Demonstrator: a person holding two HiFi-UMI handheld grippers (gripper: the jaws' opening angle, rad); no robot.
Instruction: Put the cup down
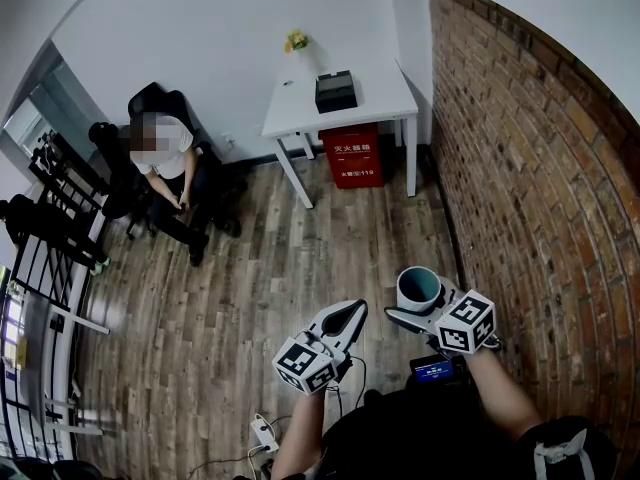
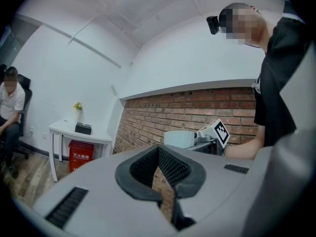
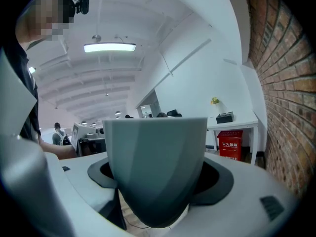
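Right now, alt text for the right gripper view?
A grey-teal tapered cup, clamped upright in the dark padded jaws of the right gripper, fills the centre. Behind it, a small white table with a red box underneath stands by a red brick wall, under a lit ceiling strip light.

Black short-sleeved shirt (image 2: pixel 281 73); grey left hand-held gripper (image 1: pixel 352 313) and right hand-held gripper (image 1: pixel 424 304), black-and-white marker cubes (image 1: pixel 306 365).

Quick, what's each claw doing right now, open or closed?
Left claw: closed, empty.
Right claw: closed on the cup.
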